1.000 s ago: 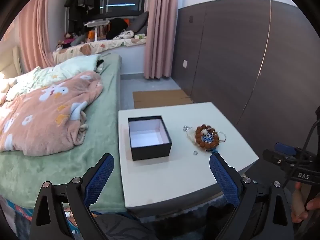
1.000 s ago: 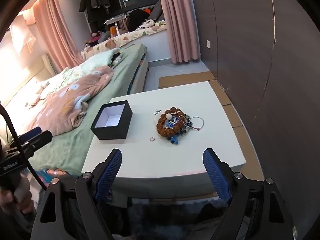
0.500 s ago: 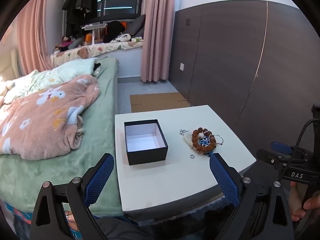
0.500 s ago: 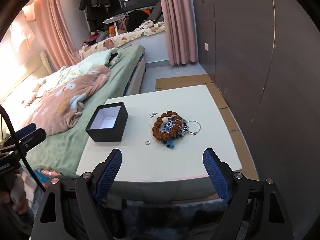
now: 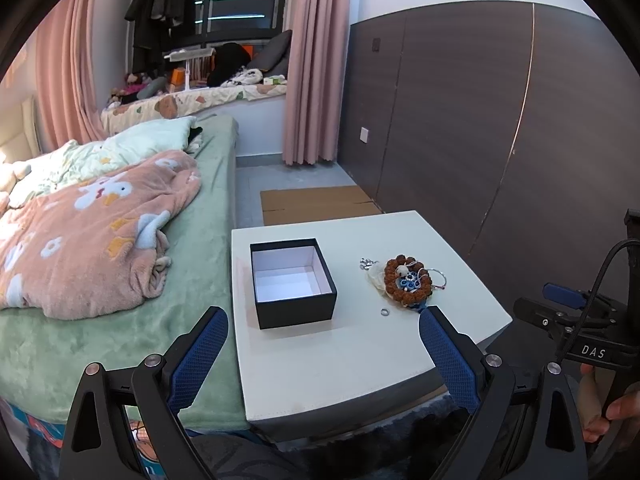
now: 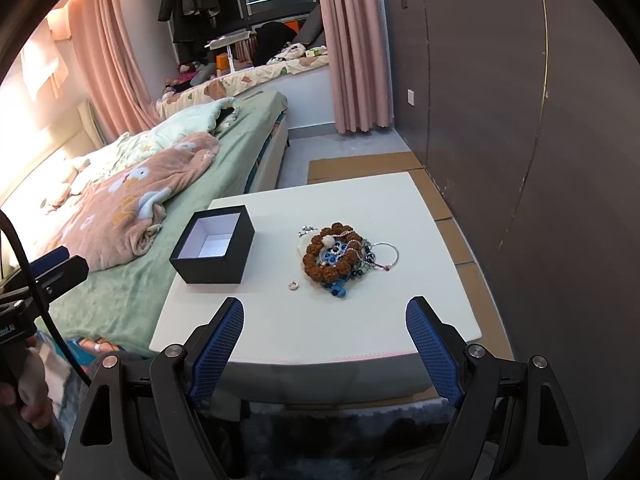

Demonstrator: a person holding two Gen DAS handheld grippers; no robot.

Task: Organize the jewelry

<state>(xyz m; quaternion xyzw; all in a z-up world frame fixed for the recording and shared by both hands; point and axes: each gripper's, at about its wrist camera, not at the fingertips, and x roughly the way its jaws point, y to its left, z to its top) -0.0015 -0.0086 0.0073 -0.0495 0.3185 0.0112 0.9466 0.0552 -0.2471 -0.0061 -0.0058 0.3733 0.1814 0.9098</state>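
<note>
- Nothing is sorted yet, as I judge it: the black box [image 6: 214, 246] stands open on the white table [image 6: 360, 320] and shows only its white inside.
- The jewelry pile [image 6: 340, 254] lies to the right of the box, well apart from it: a brown bead bracelet [image 5: 406, 282] around blue beads, with thin silver chains and a silver bangle [image 6: 386, 256] tangled in.
- One small ring [image 6: 293, 285] lies loose just beside the pile, on the side nearer me.
- My left hand-held gripper [image 5: 320, 356] hangs over the table's near edge, jaws spread wide and empty.
- My right hand-held gripper [image 6: 326, 344] is likewise wide open, holding nothing, short of the pile.
- Everything is left to do: each piece must go into the box.
- The bed [image 5: 120, 320] adjoins the table's left side; nothing blocks my reach. The tangle is the likely snag.
</note>
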